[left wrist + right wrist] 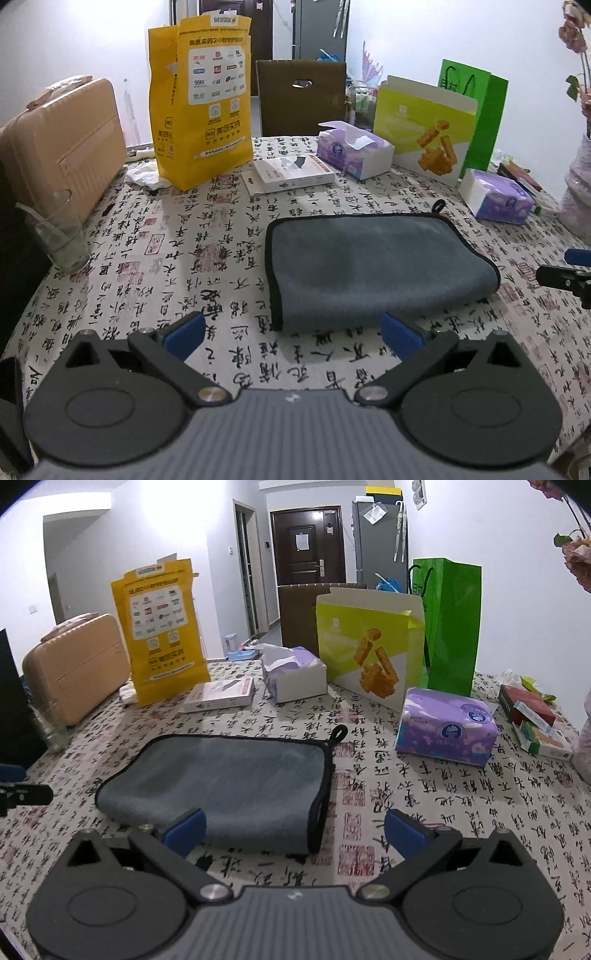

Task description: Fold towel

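A grey towel (373,266) with black trim lies folded on the calligraphy-print tablecloth (184,258), its hanging loop at the far right corner. It also shows in the right wrist view (229,782). My left gripper (293,334) is open and empty, just short of the towel's near left corner. My right gripper (293,830) is open and empty, over the towel's near right corner. The right gripper's tip shows at the right edge of the left wrist view (569,273).
A yellow bag (201,107), a tan case (62,147), a glass (61,236), a flat white box (291,173), two tissue packs (354,147) (447,725), a yellow-green carton (369,642) and a green bag (452,624) ring the table's far side.
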Tool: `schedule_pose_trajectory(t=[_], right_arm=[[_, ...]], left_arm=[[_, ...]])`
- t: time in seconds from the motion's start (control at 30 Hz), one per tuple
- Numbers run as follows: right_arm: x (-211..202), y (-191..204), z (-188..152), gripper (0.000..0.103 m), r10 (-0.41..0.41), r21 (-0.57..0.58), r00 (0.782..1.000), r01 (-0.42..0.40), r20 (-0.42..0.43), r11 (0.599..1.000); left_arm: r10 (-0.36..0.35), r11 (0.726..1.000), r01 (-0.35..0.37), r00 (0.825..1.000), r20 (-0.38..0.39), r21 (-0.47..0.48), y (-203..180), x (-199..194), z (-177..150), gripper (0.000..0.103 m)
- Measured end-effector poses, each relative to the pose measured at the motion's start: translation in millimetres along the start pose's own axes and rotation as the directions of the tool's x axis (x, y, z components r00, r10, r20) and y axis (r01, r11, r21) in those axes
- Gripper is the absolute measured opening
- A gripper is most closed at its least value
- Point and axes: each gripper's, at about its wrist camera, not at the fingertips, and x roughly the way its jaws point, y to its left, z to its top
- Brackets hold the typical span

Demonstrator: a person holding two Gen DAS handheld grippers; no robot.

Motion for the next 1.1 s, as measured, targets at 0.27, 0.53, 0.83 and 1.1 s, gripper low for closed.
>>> schedule_pose_trajectory(t=[0.27, 0.53, 0.83, 1.1], right_arm=[[-25, 10, -14, 0.103, 0.013, -0.010, 1.000, -0.013, 0.009, 1.000], [-49, 20, -32, 0.103, 0.024, -0.023, 0.999, -0.024, 0.022, 0.999], [-78, 29, -60, 0.103, 0.033, -0.015, 0.999, -0.032, 0.041, 0.999], [-110, 49, -86, 0.103, 0.056, -0.044, 0.997, -0.054, 0.061, 0.998]], left_arm=[[-0.007, 1.000, 0.007, 1.000, 0.015, 0.012, -7, -23, -17, 0.103], [-0.008, 1.000, 0.008, 0.999, 0.039, 0.016, -12, -49, -39, 0.103], [-0.009, 0.999, 0.006, 0.998, 0.070, 0.037, -21, -76, -71, 0.103], [-0.004, 0.998, -0.003, 0.991, 0.135, 0.056, -24, -101, -101, 0.103]])
